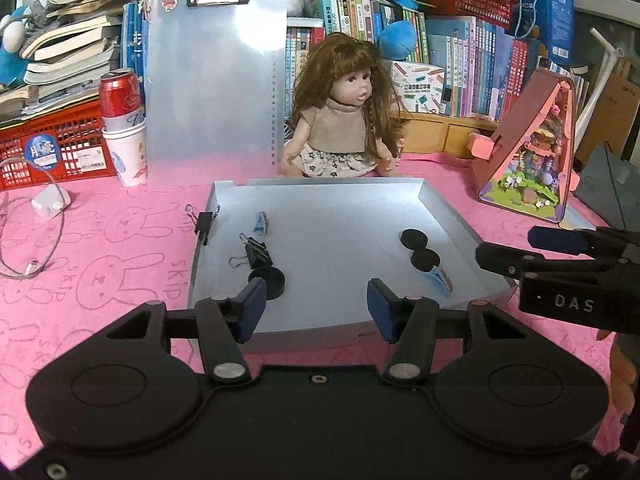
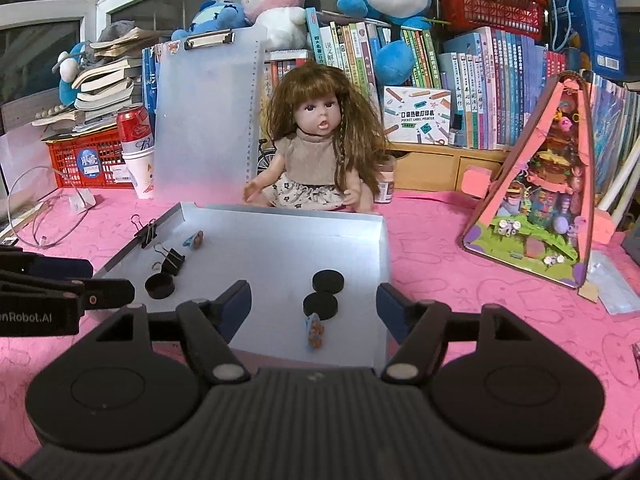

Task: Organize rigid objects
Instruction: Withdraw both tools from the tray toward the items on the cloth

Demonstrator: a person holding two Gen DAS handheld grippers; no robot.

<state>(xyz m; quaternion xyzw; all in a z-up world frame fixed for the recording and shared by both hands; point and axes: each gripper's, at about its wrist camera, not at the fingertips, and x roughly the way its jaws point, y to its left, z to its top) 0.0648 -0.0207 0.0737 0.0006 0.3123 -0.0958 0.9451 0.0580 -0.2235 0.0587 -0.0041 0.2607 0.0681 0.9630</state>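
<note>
A grey tray (image 1: 320, 196) (image 2: 280, 216) lies on the pink cloth. In it are three black round caps (image 1: 414, 239) (image 1: 426, 259) (image 1: 272, 280), a black binder clip (image 1: 258, 254) and two small blue erasers (image 1: 261, 224) (image 1: 442, 278). Another binder clip (image 1: 205, 222) grips the tray's left wall. My left gripper (image 1: 316, 306) is open and empty at the tray's near edge. My right gripper (image 2: 314, 306) is open and empty over the tray's near right part, above a cap (image 2: 320, 305) and an eraser (image 2: 315, 332). It also shows at the right of the left wrist view (image 1: 532, 246).
A doll (image 1: 344, 120) sits behind the tray, with a clipboard (image 1: 212, 80) standing to its left. A red can in a paper cup (image 1: 124, 128), a red crate (image 1: 48, 144) and a charger with cable (image 1: 50, 202) are at the left. A pink triangular playhouse (image 1: 532, 152) stands at the right.
</note>
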